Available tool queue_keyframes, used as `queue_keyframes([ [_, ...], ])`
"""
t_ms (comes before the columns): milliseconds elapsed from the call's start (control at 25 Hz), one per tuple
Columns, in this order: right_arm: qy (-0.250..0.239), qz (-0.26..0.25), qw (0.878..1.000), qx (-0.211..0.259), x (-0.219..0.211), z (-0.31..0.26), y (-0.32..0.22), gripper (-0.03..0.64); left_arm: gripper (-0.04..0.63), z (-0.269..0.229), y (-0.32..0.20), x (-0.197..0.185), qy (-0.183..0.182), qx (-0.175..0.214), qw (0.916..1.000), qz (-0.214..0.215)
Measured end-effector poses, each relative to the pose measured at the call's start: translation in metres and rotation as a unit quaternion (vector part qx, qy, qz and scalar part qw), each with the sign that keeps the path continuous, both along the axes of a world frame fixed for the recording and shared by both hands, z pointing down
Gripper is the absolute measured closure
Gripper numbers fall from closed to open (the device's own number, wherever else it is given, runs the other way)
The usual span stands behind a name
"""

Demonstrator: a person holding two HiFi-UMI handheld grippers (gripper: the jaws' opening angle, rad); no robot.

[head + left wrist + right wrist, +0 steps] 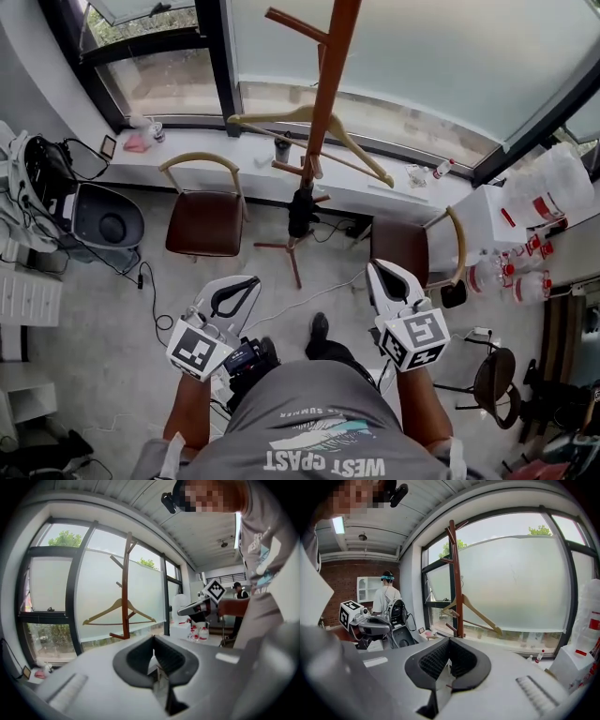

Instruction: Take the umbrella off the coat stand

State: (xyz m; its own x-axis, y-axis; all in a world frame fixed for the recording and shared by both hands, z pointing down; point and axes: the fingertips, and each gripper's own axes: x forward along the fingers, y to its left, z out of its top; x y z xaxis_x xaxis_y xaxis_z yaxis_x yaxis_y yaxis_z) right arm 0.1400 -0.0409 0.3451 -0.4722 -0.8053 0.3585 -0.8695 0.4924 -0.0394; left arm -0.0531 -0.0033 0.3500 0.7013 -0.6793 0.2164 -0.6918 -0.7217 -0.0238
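Observation:
The wooden coat stand [323, 94] rises in front of the window. A wooden hanger [309, 117] hangs on it. Lower down, a black folded umbrella [300, 211] hangs against the pole. My left gripper [253, 280] is held low, left of the stand's foot and well short of the umbrella, its jaws shut on nothing. My right gripper [373, 266] is to the right, also shut and empty. The left gripper view [153, 637] and the right gripper view [449, 639] both show closed pads with the stand [125, 588] [457, 583] beyond. The umbrella is hidden in both gripper views.
A brown chair [204, 220] stands left of the stand and another [403, 246] right of it. A black bin [108, 225] and cables lie at the left, and bottles [525, 267] at the right. Another person [389, 604] stands behind.

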Motion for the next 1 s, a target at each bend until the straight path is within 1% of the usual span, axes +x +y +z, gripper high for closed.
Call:
queue_keyframes([
  [120, 0.002, -0.015, 1.000, -0.007, -0.003, 0.007, -0.011, 0.615, 0.594, 0.005, -0.003, -0.004, -0.002, -0.002, 0.9999, -0.014],
  [240, 0.001, -0.025, 1.000, -0.014, -0.006, 0.014, -0.019, 0.615, 0.594, 0.010, -0.003, -0.008, 0.001, -0.016, 0.9993, -0.034],
  [400, 0.004, -0.037, 0.999, -0.022, -0.009, 0.023, -0.026, 0.615, 0.594, 0.019, -0.001, -0.014, -0.001, -0.024, 0.9983, -0.052],
  [880, 0.009, -0.051, 0.998, -0.039, -0.019, 0.048, -0.052, 0.615, 0.594, 0.036, -0.007, -0.029, -0.001, -0.039, 0.9957, -0.084],
  [1000, 0.011, -0.051, 0.998, -0.044, -0.021, 0.056, -0.059, 0.615, 0.594, 0.042, -0.007, -0.033, -0.001, -0.048, 0.9947, -0.091],
])
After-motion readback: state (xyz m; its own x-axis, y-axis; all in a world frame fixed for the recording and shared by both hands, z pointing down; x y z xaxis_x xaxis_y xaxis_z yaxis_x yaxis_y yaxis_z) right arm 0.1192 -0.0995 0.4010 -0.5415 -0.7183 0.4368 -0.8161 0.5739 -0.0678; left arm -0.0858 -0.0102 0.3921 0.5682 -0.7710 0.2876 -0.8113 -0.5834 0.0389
